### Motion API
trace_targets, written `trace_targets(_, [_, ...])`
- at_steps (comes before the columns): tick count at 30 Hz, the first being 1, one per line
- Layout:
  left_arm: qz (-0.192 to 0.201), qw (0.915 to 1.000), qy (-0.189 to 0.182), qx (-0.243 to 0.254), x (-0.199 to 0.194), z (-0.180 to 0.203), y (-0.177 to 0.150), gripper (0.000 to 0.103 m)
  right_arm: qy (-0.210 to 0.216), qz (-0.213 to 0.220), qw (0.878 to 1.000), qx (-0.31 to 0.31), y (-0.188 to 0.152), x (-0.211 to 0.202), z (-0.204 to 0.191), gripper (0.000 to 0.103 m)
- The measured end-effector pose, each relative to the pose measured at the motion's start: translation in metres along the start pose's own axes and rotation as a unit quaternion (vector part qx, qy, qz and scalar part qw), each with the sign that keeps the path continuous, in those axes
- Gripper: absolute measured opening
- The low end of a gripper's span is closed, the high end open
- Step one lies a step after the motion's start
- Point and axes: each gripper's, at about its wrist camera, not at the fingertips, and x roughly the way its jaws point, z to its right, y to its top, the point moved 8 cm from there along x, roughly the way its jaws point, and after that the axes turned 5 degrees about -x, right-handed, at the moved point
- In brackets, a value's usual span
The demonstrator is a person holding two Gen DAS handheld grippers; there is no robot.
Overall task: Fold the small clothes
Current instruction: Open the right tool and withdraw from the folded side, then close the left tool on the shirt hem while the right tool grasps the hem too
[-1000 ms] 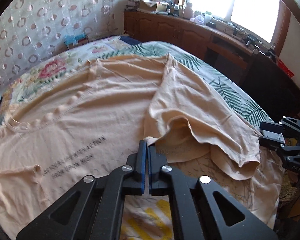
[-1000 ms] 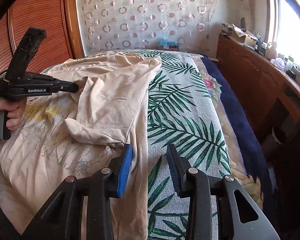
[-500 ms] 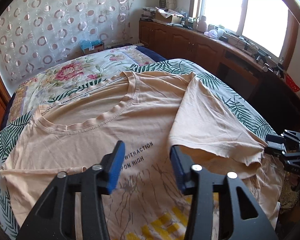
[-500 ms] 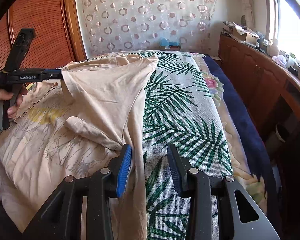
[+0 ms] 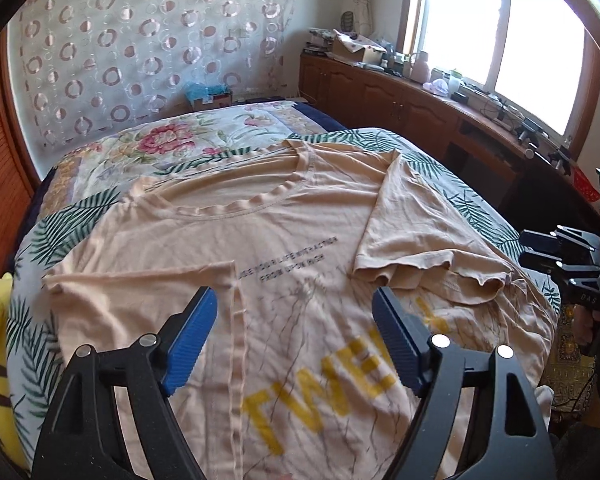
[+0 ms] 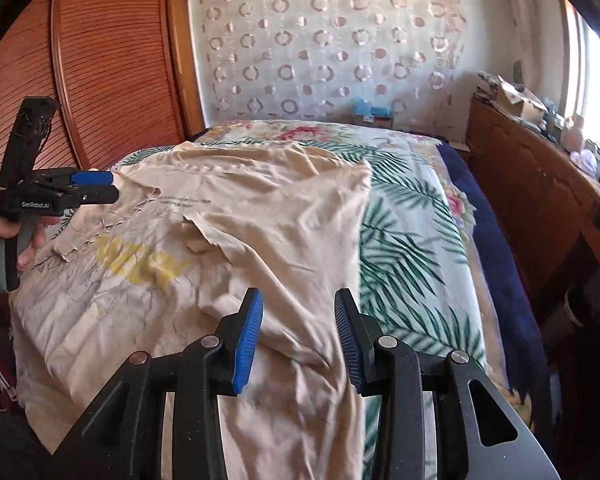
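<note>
Peach shirt (image 5: 300, 280) spread face up on the bed (image 5: 172, 148), both sleeves folded in.

It looks light, soft and limp, prone to wrinkle and slide, so hems and side edges seem the best holds. The left hand-held gripper (image 5: 294, 332) hovers above the chest print, jaws wide and empty. The right hand-held gripper (image 6: 298, 336) hangs low over the shirt's side edge near the bed's right edge, jaws wide, holding nothing.

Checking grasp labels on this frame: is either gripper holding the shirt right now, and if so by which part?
Nothing is held. The left gripper is open above the T-shirt, and the right gripper is open over its side edge, no cloth pinched.
</note>
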Motion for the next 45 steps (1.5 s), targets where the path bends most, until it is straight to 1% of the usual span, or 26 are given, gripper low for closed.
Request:
trace_targets(4, [0.002,0.9996,0.024,-0.013,-0.008,-0.019,-0.005,0.08,0.003,0.0,1.0,-0.015,0.017,0.024,-0.002,0.039])
trace_targets(7, [0.005,0.9987,0.043,-0.026,-0.012,-0.039,-0.005,0.08,0.003,0.001,1.0,-0.015,0.031,0.044,0.007,0.039])
trace_targets(9, [0.006,0.9977,0.056,-0.036,-0.014,-0.054,-0.006,0.08,0.012,0.003,1.0,-0.014,0.037,0.056,0.014,0.047])
trace_targets(10, [0.007,0.9973,0.062,-0.04,-0.015,-0.059,-0.005,0.08,0.013,0.005,1.0,-0.014,0.04,0.063,0.014,0.048])
trace_targets(15, [0.01,0.9944,0.082,-0.066,-0.016,-0.092,-0.006,0.08,-0.003,-0.024,1.0,-0.011,0.052,0.098,0.033,0.06])
trace_targets(18, [0.008,0.9922,0.096,-0.079,-0.012,-0.112,-0.008,0.08,-0.014,-0.048,0.999,-0.004,0.056,0.123,0.049,0.061])
trace_targets(22, [-0.003,0.9885,0.112,-0.102,-0.002,-0.139,-0.011,0.08,-0.016,-0.078,0.996,0.026,0.06,0.156,0.071,0.061])
trace_targets(25, [-0.013,0.9848,0.126,-0.119,0.005,-0.16,-0.015,0.08,-0.015,-0.091,0.995,0.043,0.066,0.175,0.082,0.061])
trace_targets(30, [-0.027,0.9787,0.148,-0.14,0.015,-0.188,-0.018,0.08,-0.017,-0.093,0.995,0.036,0.079,0.189,0.085,0.061])
trace_targets(35, [-0.038,0.9747,0.148,-0.164,0.025,-0.207,-0.02,0.08,-0.024,-0.099,0.995,0.024,0.091,0.201,0.08,0.061])
trace_targets(38, [-0.038,0.9736,0.148,-0.17,0.03,-0.214,-0.018,0.08,-0.034,-0.098,0.995,0.015,0.097,0.209,0.076,0.061])
trace_targets(42, [-0.042,0.9723,0.148,-0.176,0.035,-0.22,-0.015,0.08,-0.035,-0.085,0.996,0.016,0.098,0.218,0.076,0.062])
trace_targets(45, [-0.042,0.9725,0.148,-0.175,0.039,-0.223,-0.012,0.08,-0.034,-0.085,0.996,0.016,0.096,0.221,0.076,0.063])
